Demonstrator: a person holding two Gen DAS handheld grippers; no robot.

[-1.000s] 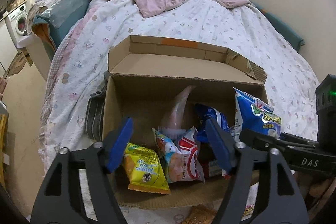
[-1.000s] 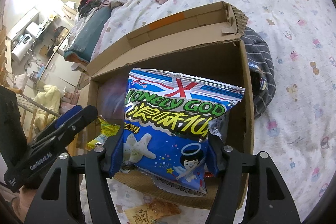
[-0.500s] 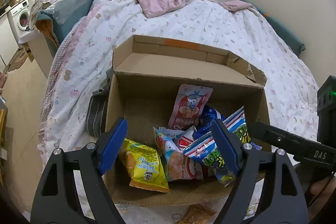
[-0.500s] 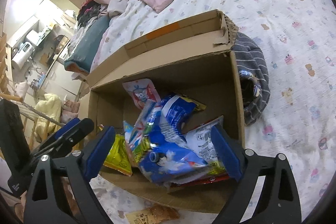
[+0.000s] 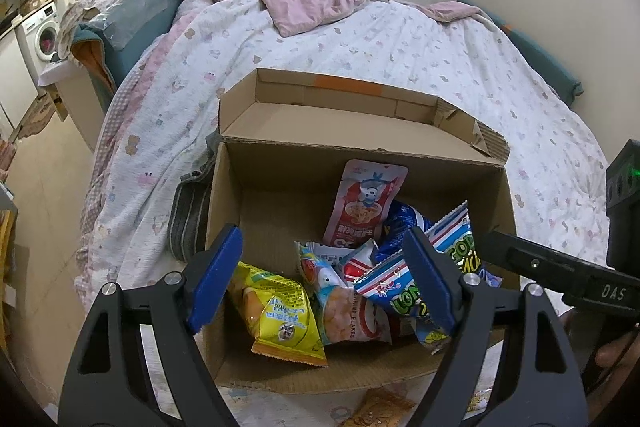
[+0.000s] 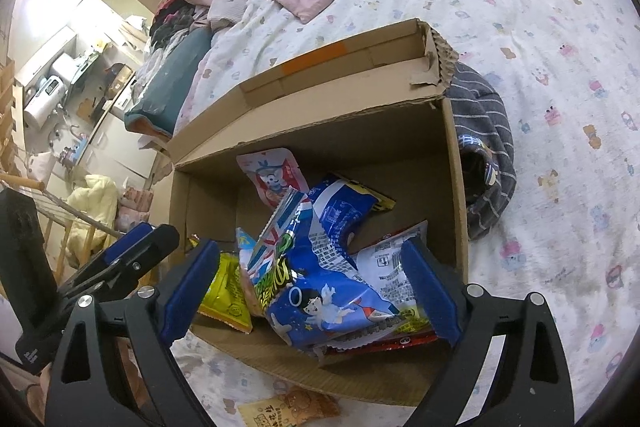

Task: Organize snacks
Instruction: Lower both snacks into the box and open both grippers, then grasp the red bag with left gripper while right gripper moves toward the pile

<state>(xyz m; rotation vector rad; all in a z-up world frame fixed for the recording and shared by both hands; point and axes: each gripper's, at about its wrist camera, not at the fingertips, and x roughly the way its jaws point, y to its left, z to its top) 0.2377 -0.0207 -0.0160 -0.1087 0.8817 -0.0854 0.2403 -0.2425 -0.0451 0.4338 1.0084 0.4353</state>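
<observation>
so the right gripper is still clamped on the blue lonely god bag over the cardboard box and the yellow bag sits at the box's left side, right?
Not quite. The right gripper is open, its jaws having just opened, and the blue Lonely God bag lies loose in the cardboard box, as the right wrist view shows. The yellow bag does sit at the left side.

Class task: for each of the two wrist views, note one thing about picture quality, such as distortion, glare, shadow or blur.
Left wrist view: fisheye bending curves the bed edge and the cardboard box, with black corners framing a round image; the snacks look sharp. Right wrist view: strong glare washes out the room at upper left, and the blue snack bag shows shiny highlights.
</observation>
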